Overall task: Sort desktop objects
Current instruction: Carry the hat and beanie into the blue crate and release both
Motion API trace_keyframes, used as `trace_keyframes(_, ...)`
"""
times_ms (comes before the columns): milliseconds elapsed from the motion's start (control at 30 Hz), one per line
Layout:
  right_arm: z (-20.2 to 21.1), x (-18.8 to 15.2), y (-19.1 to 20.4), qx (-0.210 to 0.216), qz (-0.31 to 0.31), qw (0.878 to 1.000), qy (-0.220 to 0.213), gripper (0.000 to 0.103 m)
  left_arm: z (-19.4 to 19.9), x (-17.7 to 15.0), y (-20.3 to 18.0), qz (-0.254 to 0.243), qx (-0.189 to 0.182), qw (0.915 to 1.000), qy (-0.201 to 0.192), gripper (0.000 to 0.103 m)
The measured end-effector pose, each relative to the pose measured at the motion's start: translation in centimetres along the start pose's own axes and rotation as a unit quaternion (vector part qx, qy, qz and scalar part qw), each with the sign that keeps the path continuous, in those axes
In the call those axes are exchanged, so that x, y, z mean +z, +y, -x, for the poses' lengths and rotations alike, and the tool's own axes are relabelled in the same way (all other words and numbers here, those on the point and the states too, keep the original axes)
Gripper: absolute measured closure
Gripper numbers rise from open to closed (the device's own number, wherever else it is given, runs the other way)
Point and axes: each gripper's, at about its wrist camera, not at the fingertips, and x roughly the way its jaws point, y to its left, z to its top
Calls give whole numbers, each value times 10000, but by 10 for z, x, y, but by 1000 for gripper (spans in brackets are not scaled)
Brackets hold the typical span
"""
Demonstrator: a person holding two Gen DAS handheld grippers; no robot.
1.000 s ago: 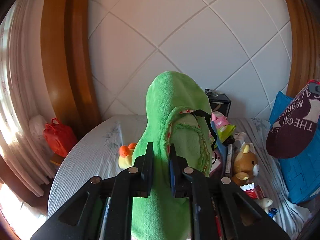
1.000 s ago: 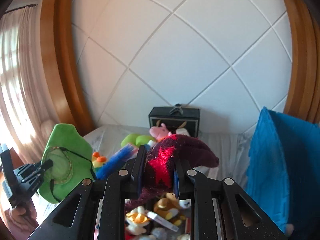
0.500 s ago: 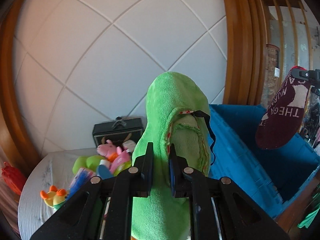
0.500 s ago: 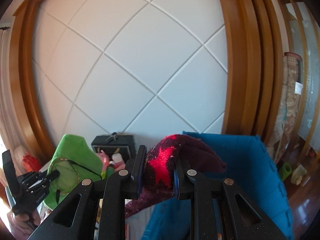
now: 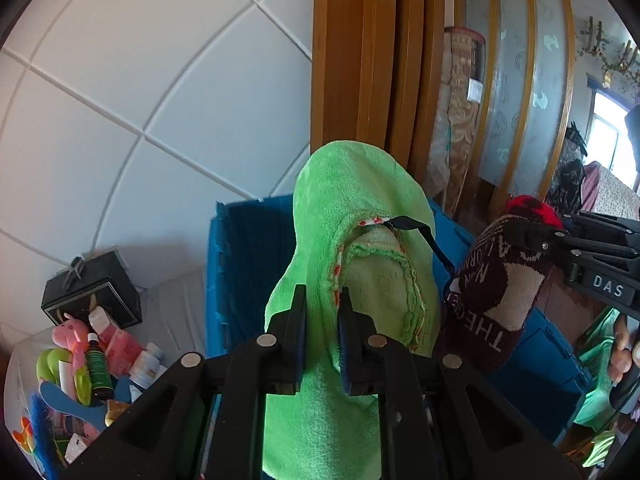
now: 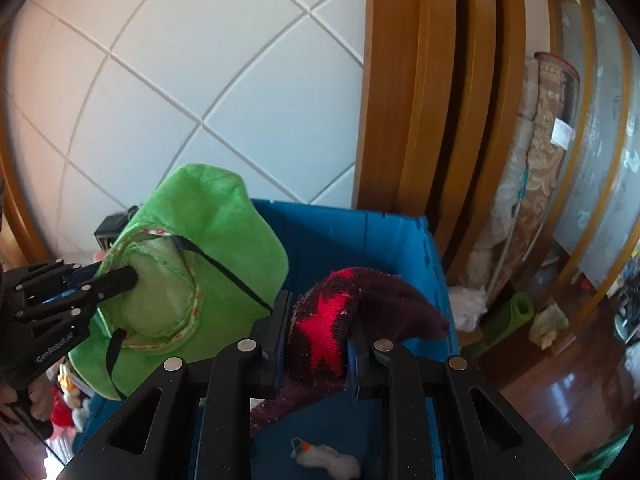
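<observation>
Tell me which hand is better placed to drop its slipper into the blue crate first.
Right, probably. The right gripper holds the maroon slipper directly over the blue crate interior; the left gripper holds the green slipper nearer the crate's edge.

I see a table (image 5: 176, 292) at lower left with a pale cloth. On it, far, a black box (image 5: 92, 290); nearer, a pink plush (image 5: 74, 332), a dark bottle (image 5: 98, 368), pink cartons (image 5: 120, 346) and an orange toy (image 5: 24, 438), crowded together. A blue crate (image 5: 240, 280) stands right of them.
</observation>
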Motion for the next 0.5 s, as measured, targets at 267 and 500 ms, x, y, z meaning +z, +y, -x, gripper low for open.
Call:
trace_keyframes(267,-69,-16,-27,711,81,9966,402,81,-107,-25,-23,-100,268,9912,1293,84)
trace_keyframes(500,-136,-68,-30,-60,549,9799,1917,76,-131,-42,-20,-464,1632,9751,1427,24)
